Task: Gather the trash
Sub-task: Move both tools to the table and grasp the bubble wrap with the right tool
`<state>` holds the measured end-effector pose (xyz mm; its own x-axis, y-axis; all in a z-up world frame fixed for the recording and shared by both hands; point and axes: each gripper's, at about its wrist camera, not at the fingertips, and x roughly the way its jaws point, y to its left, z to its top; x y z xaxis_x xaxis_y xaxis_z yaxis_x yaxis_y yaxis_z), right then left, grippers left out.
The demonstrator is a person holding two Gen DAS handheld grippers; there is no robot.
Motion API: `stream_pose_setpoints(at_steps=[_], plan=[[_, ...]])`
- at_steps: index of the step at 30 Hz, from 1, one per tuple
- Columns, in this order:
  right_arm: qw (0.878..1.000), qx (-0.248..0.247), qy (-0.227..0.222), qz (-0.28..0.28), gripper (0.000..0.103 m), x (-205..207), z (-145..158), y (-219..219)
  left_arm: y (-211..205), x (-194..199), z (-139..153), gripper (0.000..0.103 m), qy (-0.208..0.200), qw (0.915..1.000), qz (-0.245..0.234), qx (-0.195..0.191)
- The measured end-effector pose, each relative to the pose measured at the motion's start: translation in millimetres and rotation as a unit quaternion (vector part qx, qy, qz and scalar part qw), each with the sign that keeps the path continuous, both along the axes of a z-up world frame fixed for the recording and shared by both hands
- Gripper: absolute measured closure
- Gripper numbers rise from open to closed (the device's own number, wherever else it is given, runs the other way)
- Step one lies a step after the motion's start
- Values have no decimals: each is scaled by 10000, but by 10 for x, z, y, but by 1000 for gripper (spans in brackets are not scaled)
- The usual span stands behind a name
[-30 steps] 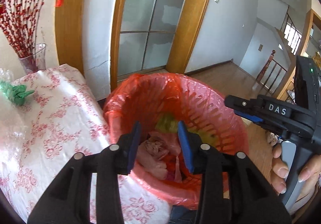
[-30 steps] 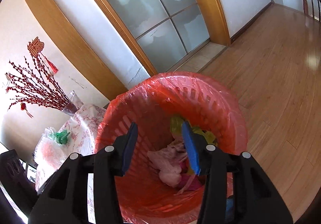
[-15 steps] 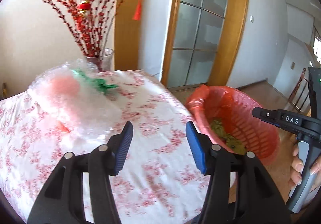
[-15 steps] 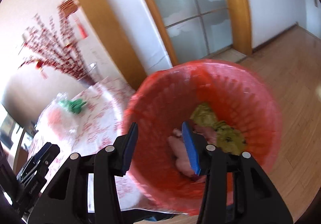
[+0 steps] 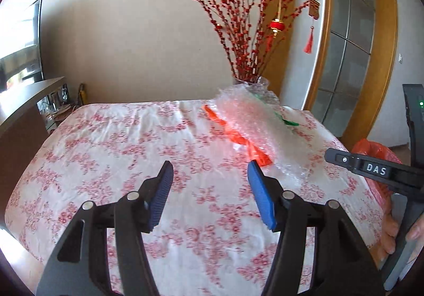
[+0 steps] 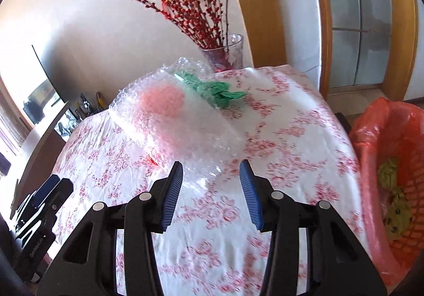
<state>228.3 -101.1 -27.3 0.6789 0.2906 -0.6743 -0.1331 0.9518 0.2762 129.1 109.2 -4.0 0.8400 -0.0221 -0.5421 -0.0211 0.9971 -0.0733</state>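
While both fingers (image 6: 211, 184) gape empty, bubble wrap (image 6: 169, 121) lies just ahead.

Both wrist views look down across table (image 5: 111, 153); share bubble wrap (image 6: 180, 121), vase (image 6: 228, 54).

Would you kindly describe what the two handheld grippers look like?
Both the left gripper and the right gripper have black angular plastic frames with silver pivot pins and ribbed blue pads. The right gripper's body carries white "DAS" lettering and a small green light.
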Motion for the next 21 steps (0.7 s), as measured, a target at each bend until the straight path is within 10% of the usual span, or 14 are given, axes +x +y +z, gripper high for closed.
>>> stream_pose_setpoints(at_steps=[8,15,21], plan=[[9983,-304,478,-124,60,444,-318,307,388,-59,-99,45,104,9993,310,-188],[9974,-533,483,-40,97,344,-409,340,426,7,-183,45,220,9987,282,-353],[9993,-196,173,-278,98,114,-226,63,329,33,-168,45,199,9992,177,-312]])
